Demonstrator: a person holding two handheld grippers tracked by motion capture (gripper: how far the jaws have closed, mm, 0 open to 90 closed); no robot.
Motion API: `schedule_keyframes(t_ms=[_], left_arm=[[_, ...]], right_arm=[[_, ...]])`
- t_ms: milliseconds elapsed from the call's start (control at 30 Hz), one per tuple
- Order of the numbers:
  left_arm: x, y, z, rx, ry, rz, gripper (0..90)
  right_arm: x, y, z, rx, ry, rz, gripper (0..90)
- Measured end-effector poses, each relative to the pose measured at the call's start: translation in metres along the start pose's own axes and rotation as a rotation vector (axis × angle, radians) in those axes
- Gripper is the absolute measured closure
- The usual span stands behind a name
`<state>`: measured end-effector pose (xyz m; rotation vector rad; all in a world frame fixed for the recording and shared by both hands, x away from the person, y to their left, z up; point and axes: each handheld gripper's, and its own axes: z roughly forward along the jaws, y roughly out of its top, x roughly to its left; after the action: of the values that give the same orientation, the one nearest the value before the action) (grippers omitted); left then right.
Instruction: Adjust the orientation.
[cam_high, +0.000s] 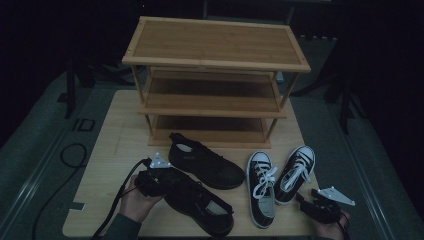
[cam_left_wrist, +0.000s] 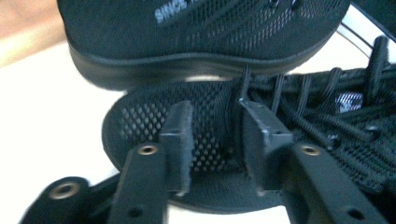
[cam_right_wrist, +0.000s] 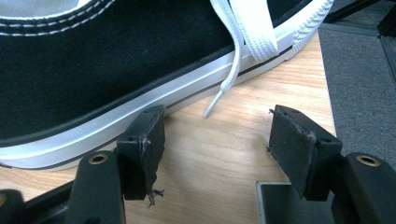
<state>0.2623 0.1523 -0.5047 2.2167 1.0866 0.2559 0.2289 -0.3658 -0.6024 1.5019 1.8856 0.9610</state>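
Two black mesh shoes lie in front of a wooden rack (cam_high: 215, 60). The far black shoe (cam_high: 210, 162) (cam_left_wrist: 187, 37) rests on its sole. My left gripper (cam_high: 165, 182) (cam_left_wrist: 215, 135) sits over the toe of the near black shoe (cam_high: 200, 205) (cam_left_wrist: 135, 116). Its pads are sunk into the mesh on either side of the toe top. My right gripper (cam_high: 306, 201) (cam_right_wrist: 219, 149) stands open low over the table by the front right edge. Its left pad is close beside the white sole of a black canvas sneaker (cam_high: 296, 172) (cam_right_wrist: 93, 70), with bare wood between the jaws.
A second black-and-white sneaker (cam_high: 261, 187) lies between the black shoes and the right one. The rack's three shelves are bare. The wooden table (cam_high: 110, 150) ends just right of the right gripper. A black cable (cam_high: 75, 155) loops on the grey floor at left.
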Motion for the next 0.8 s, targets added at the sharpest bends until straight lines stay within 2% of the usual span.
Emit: schedule_keyframes(t_ms=[133,167,200,267,367,433,567,800], left_arm=[[-0.002,-0.002,0.000,0.028,-0.023,0.020,78.6],[-0.002,-0.002,-0.001,0.031,-0.021,0.023,84.8],[-0.002,-0.002,-0.001,0.037,-0.015,0.024,86.9],[-0.001,-0.003,-0.002,0.030,0.006,0.024,88.1],[0.003,-0.002,-0.006,0.004,0.016,0.007,88.6],[0.007,-0.001,-0.008,-0.004,0.055,-0.007,88.7],[0.023,-0.001,-0.015,-0.028,0.115,-0.054,88.7],[0.064,0.006,-0.020,-0.045,0.222,-0.117,88.5]], right_arm=[[0.000,0.000,0.000,0.000,0.000,0.000,35.4],[0.000,0.000,0.000,0.000,0.000,0.000,35.3],[0.000,0.000,0.000,0.000,0.000,0.000,35.3],[0.000,0.000,0.000,0.000,0.000,0.000,35.3],[0.000,0.000,0.000,0.000,0.000,0.000,35.4],[0.000,0.000,0.000,0.000,0.000,0.000,35.3],[0.000,0.000,0.000,0.000,0.000,0.000,35.3],[0.000,0.000,0.000,0.000,0.000,0.000,35.3]])
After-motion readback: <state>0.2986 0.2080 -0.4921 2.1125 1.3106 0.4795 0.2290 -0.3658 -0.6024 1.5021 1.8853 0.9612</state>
